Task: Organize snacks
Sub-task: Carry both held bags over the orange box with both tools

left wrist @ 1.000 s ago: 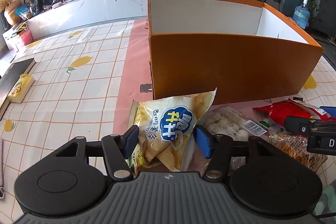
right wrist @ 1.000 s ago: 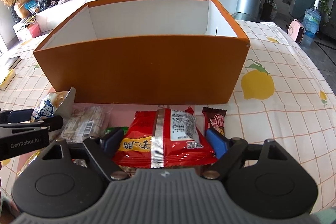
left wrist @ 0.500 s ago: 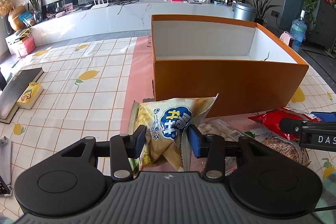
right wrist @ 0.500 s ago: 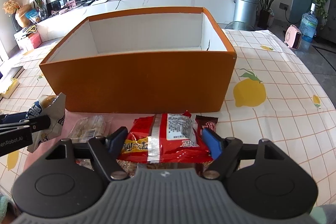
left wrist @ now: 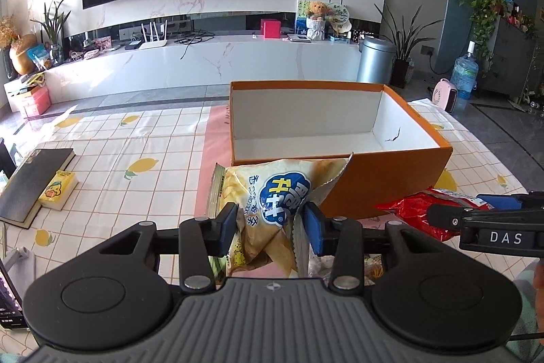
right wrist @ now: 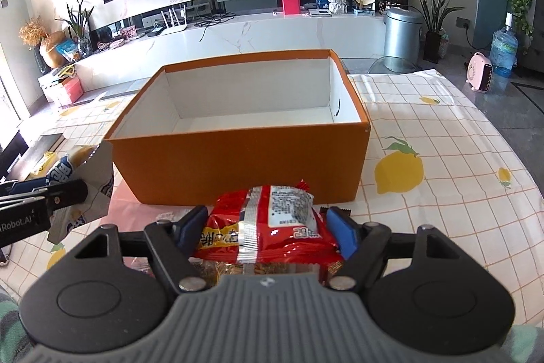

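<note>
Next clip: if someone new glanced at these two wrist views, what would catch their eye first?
Probably the big orange box with its bare white inside, standing open mid-table straight ahead of both grippers. Next, the two bright packets lifted in front of it: the yellow chip bag pinched in the left gripper, and the red snack packet clamped in the right gripper. The lemon-print tablecloth fills the rest.

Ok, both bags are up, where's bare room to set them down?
Inside the orange box, the white floor looks bare. Also the tablecloth right of it. It's crowded in front, under the red bag and yellow chip bag.
</note>
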